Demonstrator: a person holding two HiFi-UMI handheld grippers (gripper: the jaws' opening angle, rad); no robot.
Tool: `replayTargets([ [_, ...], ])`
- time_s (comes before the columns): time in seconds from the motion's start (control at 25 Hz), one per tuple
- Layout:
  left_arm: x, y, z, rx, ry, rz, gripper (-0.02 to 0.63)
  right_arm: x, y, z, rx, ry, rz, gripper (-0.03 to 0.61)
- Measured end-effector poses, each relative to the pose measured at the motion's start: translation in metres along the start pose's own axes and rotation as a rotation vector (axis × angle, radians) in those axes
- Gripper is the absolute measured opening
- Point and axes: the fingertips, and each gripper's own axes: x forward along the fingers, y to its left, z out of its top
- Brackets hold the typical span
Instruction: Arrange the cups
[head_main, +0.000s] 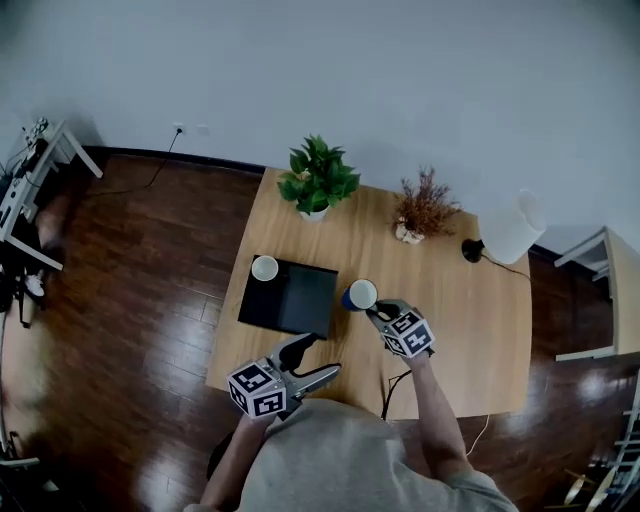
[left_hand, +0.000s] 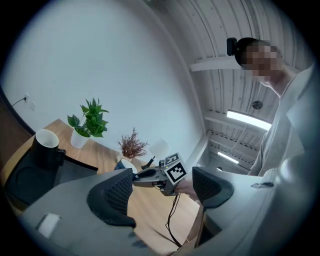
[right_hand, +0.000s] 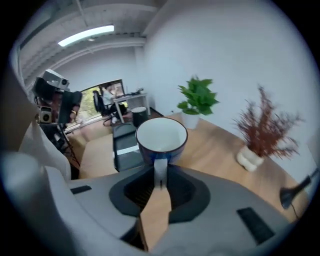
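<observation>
No words, numbers or brand names can be read; only black-and-white square patterns (head_main: 258, 389) are carried by the left claw (head_main: 318, 358) and right claw (head_main: 378, 312).

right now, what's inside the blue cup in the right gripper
Nothing shows inside the blue cup, only its bare white inside. The right gripper is shut on its handle. The strip of inner wall nearest the gripper is hidden behind the rim.

Light: soft, even; ceiling strip (right_hand: 87, 35) up-left of right gripper (right_hand: 159, 172) | shadows: faint | edges: fisheye-bent, vignetted | blur: slight
</observation>
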Motion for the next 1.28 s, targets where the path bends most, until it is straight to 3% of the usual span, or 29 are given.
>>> replayTargets([
  [0.24,-0.037,0.028,0.002,-0.026,-0.076,0.089,0.362,0.072,0.106,0.098,-0.281,0.002,0.194,0.084],
  [0.52,-0.080,0.054,-0.002,-0.057,-0.137,0.168,0.362,0.142,0.166,0.129,-0.455,0.107,0.262,0.084],
  [0.84,-0.107,0.065,0.009,-0.073,-0.213,0.215,0.362,0.144,0.164,0.126,-0.444,0.139,0.264,0.084],
  [1.12,-0.105,0.065,0.008,-0.076,-0.218,0.214,0.362,0.145,0.164,0.123,-0.457,0.130,0.276,0.084],
  [1.28,-0.101,0.060,0.012,-0.067,-0.212,0.204,0.362,0.140,0.152,0.121,-0.395,0.083,0.228,0.162],
])
